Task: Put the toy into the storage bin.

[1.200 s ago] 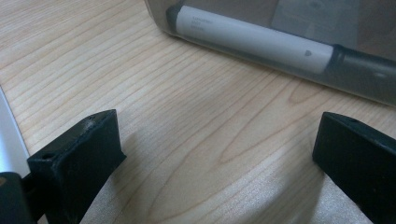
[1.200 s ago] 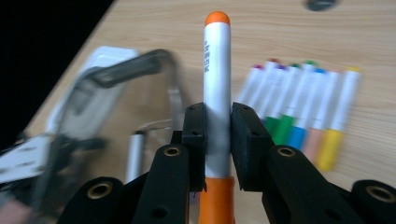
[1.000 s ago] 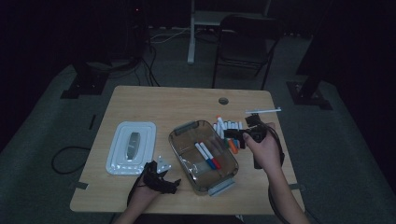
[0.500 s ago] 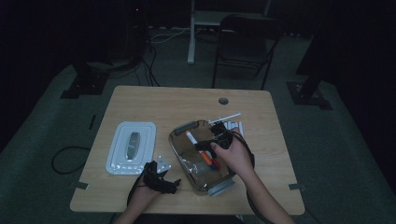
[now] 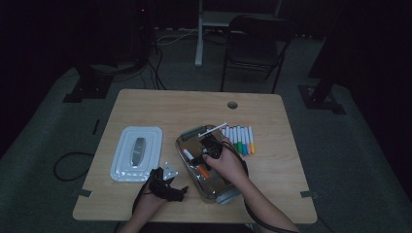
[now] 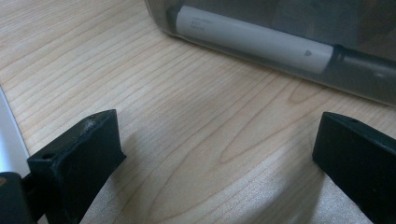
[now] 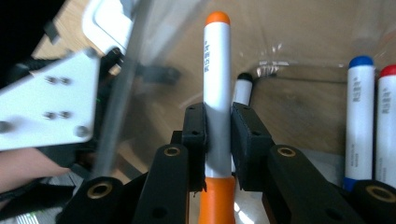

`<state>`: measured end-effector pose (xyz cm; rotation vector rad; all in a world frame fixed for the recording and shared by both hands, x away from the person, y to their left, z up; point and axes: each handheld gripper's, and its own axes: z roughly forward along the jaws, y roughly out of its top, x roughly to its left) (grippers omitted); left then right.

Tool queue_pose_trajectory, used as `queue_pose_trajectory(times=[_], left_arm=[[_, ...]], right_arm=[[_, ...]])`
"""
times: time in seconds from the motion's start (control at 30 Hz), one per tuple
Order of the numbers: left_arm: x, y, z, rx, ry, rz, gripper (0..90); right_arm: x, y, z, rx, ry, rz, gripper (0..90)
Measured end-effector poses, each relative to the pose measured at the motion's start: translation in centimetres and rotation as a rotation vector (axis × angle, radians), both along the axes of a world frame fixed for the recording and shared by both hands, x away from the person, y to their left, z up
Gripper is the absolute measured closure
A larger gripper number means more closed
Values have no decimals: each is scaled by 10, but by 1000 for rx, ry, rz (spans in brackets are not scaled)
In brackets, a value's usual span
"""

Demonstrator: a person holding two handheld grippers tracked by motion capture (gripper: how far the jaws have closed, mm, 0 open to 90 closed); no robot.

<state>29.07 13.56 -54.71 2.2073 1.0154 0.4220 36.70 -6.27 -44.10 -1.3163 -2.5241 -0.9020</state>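
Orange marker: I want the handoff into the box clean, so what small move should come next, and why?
Probably lower it slightly and open the jaws. The right gripper is shut on the orange marker, already inside the clear box beside the blue marker.

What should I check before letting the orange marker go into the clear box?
1. Grip: right claw shut on the orange marker: ok.
2. Position: right claw is over the clear box: ok.
3. Landing spot: blue marker and red marker lie off to the side, a black-capped marker right behind: cannot tell if free.
4. Left claw open on bare wood, beside the box: ok.
5. Markers still on the table, outside the box: not ok.
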Motion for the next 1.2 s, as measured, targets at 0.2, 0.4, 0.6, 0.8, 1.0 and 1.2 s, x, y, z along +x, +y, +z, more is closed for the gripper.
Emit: queue_pose_trajectory(times=[0.2,0.4,0.6,0.8,1.0,1.2], left_arm=[[0,0,0,0,0,0,19],[0,0,0,-1,0,1,19],[0,0,0,0,-1,0,19],[0,0,0,0,-2,1,19],[0,0,0,0,-1,0,19],[0,0,0,0,0,0,19]], right_arm=[[5,11,-17,-60,36,19,765],[10,18,-31,-111,70,28,765],[10,21,-35,-155,84,47,762],[9,21,-39,-174,111,67,752],[10,12,-34,-143,82,50,720],[6,-11,0,-54,-7,36,691]])
